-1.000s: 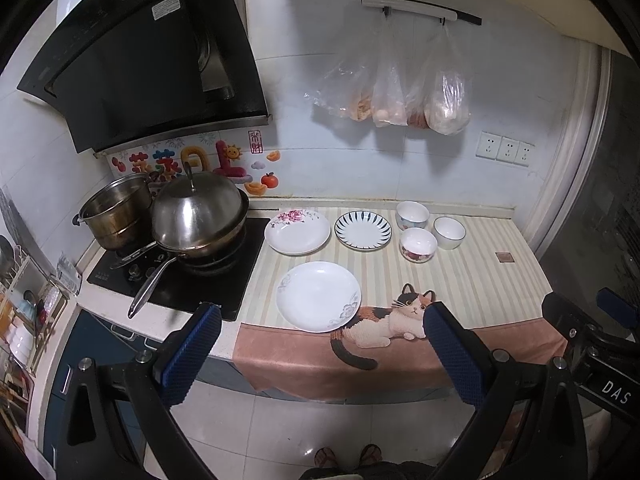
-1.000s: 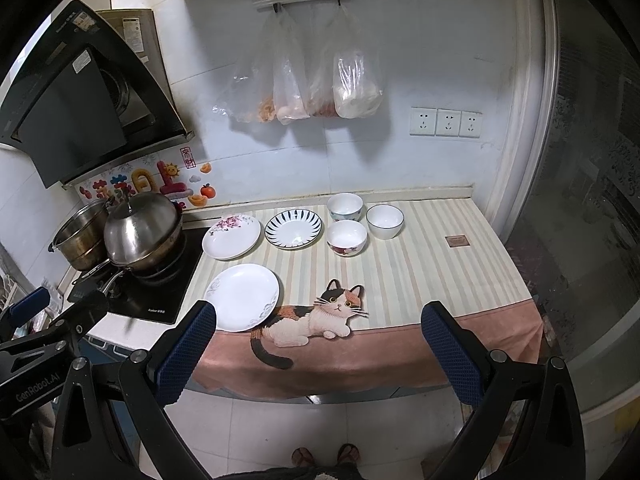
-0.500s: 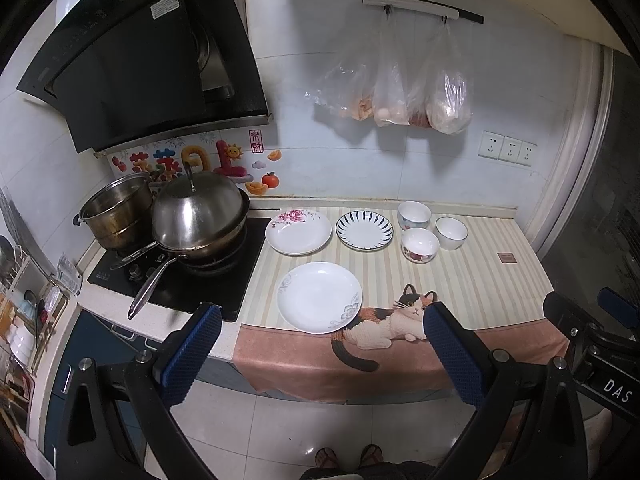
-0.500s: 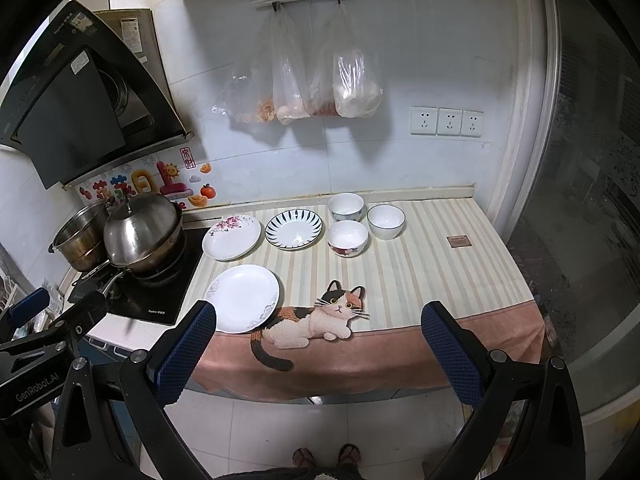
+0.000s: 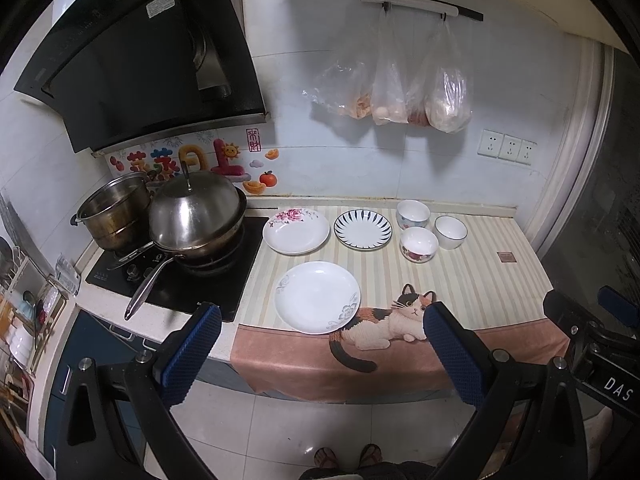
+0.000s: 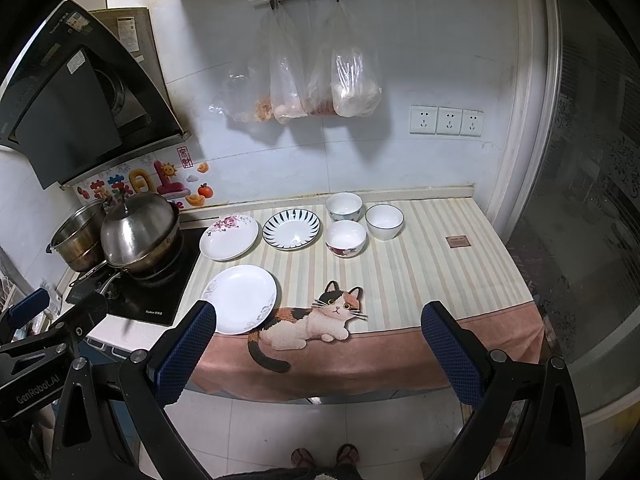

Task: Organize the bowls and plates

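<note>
Kitchen counter under a striped cloth (image 5: 460, 280) printed with a calico cat, beside a black hob carrying a lidded steel wok (image 5: 196, 216) and a steel stockpot (image 5: 114, 210); clear plastic bags (image 5: 400, 88) hung from a wall rail above. Three plates and three bowls spread singly, none stacked: plain white plate with grey scroll trim (image 5: 317, 297) nearest the front edge, pink-flowered white plate (image 5: 296, 231) and blue-striped round plate (image 5: 363, 229) side by side behind it, then a cluster of small white bowls to the right, namely blue-patterned bowl (image 5: 413, 214), red-flowered bowl (image 5: 418, 243) and dark-rimmed plain bowl (image 5: 450, 232), close together, contact not clear. Left gripper (image 5: 320, 354) held off the counter's front edge, blue-padded jaws spread wide, holding and touching nothing; plain white plate straight ahead of it and slightly left of centre, the closest piece. Right gripper (image 6: 318, 354) likewise wide apart and empty, level with the left, bowls ahead near its centre line and well beyond the cloth's front border. Plates, judged from this layout, nearer the left gripper and bowls the right; round wares, so no long axis to align with. Organizing not yet begun, by the look of it.
</note>
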Tool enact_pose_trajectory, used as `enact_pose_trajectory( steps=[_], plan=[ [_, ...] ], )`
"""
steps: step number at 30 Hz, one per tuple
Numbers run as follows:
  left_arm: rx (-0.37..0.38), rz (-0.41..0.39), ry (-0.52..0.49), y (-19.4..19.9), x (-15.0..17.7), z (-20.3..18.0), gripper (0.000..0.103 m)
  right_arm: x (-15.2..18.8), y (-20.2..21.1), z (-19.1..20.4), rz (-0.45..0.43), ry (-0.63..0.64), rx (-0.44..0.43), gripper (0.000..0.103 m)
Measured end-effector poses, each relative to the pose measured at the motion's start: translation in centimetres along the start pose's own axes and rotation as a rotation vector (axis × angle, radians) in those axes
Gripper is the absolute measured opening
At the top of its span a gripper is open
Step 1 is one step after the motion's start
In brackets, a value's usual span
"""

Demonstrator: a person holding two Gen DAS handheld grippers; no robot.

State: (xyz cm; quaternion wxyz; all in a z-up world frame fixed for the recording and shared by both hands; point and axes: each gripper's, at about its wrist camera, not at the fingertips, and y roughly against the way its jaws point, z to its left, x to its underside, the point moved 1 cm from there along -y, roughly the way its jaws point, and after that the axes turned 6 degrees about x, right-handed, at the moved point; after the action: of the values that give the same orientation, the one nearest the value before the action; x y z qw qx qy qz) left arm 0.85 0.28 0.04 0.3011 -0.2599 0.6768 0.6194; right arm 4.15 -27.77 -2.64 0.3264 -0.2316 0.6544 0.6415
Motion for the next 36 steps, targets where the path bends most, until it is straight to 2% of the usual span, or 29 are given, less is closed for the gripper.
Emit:
enact_pose_trajectory(
  steps=[28, 33, 36],
  plan=[
    [-0.004, -0.001, -0.002, -1.8, -1.0, -0.5, 0.103, -1.2, -1.9, -0.5, -0.011, -0.011, 0.002, 0.103],
    [-0.028, -0.006, 0.040, -4.8, -1.1, 2.5, 0.103, -0.3, -4.0, 0.7, -0.072, 0.001, -0.068, 0.103],
    [-0.048, 0.031, 0.070, -8.4, -0.8, 5.4, 0.103, 0.3, -7.6, 2.0, 0.002, -0.010, -0.122, 0.103]
  ],
)
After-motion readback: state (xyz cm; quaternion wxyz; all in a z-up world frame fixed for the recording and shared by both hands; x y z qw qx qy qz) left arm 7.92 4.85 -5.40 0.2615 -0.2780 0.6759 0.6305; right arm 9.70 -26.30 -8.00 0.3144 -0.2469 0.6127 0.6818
